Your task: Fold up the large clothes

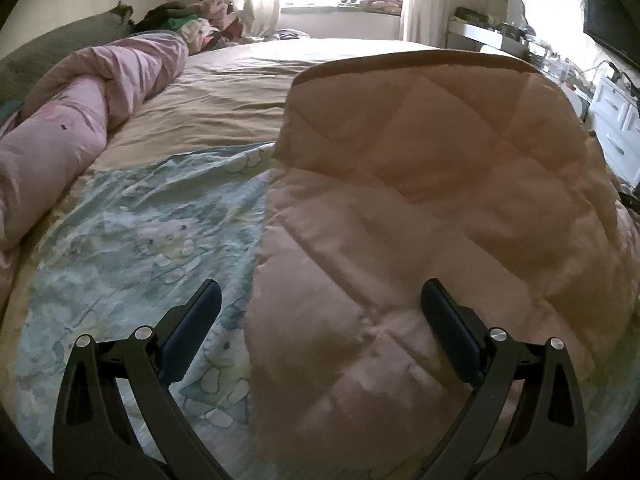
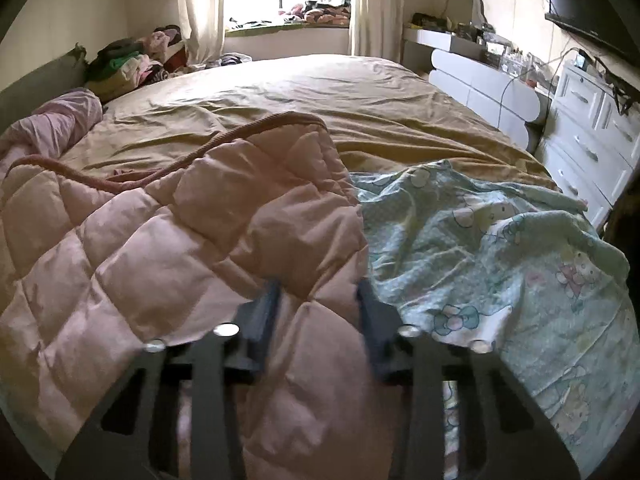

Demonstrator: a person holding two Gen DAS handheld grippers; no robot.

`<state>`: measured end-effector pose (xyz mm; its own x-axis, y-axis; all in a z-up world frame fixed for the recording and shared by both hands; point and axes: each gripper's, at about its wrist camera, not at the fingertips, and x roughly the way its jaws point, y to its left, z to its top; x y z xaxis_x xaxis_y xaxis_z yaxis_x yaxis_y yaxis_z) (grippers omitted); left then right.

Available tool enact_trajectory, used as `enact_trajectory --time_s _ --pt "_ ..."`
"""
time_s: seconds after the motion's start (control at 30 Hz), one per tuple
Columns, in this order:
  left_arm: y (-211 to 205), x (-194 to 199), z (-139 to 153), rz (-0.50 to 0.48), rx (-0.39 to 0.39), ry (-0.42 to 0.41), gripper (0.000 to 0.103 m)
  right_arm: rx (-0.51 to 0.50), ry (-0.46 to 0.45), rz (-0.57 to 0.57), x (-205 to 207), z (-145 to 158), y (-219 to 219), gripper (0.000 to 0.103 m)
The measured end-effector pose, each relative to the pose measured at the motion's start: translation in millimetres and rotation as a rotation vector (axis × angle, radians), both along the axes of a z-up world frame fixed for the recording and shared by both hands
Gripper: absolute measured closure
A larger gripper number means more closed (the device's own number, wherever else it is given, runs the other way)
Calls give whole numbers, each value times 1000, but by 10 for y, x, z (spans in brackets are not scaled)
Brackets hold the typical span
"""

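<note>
A pink quilted comforter (image 1: 400, 200) lies folded over on the bed, on top of a pale green cartoon-print sheet (image 1: 140, 240). My left gripper (image 1: 322, 296) hangs open just above the comforter's left edge, with its fingers wide apart and nothing pinched. In the right wrist view the comforter (image 2: 180, 240) fills the left half and the print sheet (image 2: 500, 260) the right. My right gripper (image 2: 318, 300) sits at the comforter's right edge. A bulging fold of pink fabric is squeezed between its narrowly set, blurred fingers.
A tan bedsheet (image 2: 320, 100) covers the far half of the bed. A rolled pink duvet (image 1: 80, 120) lies along the left side, with a clothes pile (image 2: 132, 64) at the far left corner. White drawers (image 2: 588, 136) and a wall screen (image 2: 592, 0) stand on the right.
</note>
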<state>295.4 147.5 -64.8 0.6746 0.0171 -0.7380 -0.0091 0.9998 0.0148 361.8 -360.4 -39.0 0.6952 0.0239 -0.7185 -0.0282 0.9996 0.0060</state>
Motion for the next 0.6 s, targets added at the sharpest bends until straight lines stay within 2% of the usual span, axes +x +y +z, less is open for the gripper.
enact_trajectory --time_s 0.03,0.1,0.17,0.2,0.3,0.5,0.6 --pt "-8 12 -2 -9 -10 -1 18 2 -13 -1 -16 3 -8 77" --pt "-12 31 -8 -17 -43 4 55 32 -39 -16 -47 24 -53 87" --pt "-7 40 -6 -12 -43 -1 80 30 -68 -49 -78 76 -103 92" --pt "-3 41 3 -21 -51 -5 85 44 -82 -55 -87 105 -138 93" --pt "7 50 108 -42 -38 -29 91 81 -124 -73 -106 211 -223 94" --pt "113 204 408 -21 -42 -105 92 141 -189 -110 74 471 -298 94" --pt "89 364 484 -15 -24 -119 92 122 -209 -121 252 542 -246 94"
